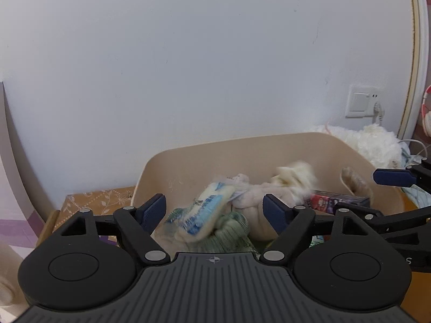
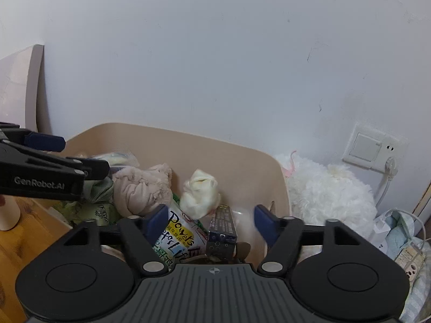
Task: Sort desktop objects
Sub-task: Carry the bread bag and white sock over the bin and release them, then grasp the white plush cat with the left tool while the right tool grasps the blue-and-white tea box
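A beige bin (image 1: 188,158) stands against the wall and holds several objects. My left gripper (image 1: 214,210) is open above it; a white and blue packet (image 1: 204,210) lies blurred between its fingers, over green cloth (image 1: 229,231) and beside a pink plush (image 1: 250,202). A cream ball (image 1: 293,177) and a dark box (image 1: 336,202) lie further right. My right gripper (image 2: 208,220) is open and empty over the bin (image 2: 242,167), above a printed pouch (image 2: 177,237), the dark box (image 2: 222,228), the cream ball (image 2: 199,193) and the pink plush (image 2: 142,188).
A white fluffy toy (image 2: 328,196) lies right of the bin, under a wall socket (image 2: 374,145) with a plugged cable. Cloth and small items (image 2: 404,245) pile at far right. A wooden surface (image 2: 16,242) shows at left. A patterned box (image 1: 99,199) sits left of the bin.
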The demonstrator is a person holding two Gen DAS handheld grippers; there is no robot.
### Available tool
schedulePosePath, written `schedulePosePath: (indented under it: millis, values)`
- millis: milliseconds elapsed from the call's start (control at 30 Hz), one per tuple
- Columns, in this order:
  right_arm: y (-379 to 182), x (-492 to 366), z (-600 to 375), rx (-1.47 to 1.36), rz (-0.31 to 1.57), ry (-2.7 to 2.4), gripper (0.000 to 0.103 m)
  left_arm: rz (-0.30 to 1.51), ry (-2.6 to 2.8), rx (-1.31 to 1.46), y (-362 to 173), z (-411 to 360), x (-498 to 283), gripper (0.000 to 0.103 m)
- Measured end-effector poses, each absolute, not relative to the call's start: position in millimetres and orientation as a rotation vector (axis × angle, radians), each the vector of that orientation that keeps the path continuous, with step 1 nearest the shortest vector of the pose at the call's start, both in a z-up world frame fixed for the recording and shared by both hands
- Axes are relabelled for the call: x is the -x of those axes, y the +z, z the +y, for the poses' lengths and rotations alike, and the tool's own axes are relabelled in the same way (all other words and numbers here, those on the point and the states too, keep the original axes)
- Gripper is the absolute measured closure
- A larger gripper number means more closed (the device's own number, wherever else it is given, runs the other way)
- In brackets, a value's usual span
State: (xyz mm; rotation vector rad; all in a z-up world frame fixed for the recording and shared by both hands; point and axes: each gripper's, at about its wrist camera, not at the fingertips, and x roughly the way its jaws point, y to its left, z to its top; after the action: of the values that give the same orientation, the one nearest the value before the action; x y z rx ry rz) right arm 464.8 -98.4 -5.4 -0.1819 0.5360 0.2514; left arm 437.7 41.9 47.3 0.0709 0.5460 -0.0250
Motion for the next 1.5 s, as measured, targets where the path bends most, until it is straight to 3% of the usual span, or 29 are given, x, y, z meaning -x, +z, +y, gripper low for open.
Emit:
schedulePosePath:
  millis: [133,200,900,1500]
  values:
    - [4,-453,-106,0.154,0.513,0.245,0.016,0.54,-0.034,-0.089,54,33,-429,0.022]
    - [9,-441,-109,0.141,0.49,0.241,0.0,0.536,-0.037,-0.097,57,32,-419,0.022]
    - [32,-316,-124,0.105,0.442,0.286,0.0,0.477,-0.022,-0.128,66,49,-267,0.019]
    - [-64,-260,-101,0.024,0.603,0.342,0.0,0.615,-0.167,-0.295,-12,52,-256,0.019]
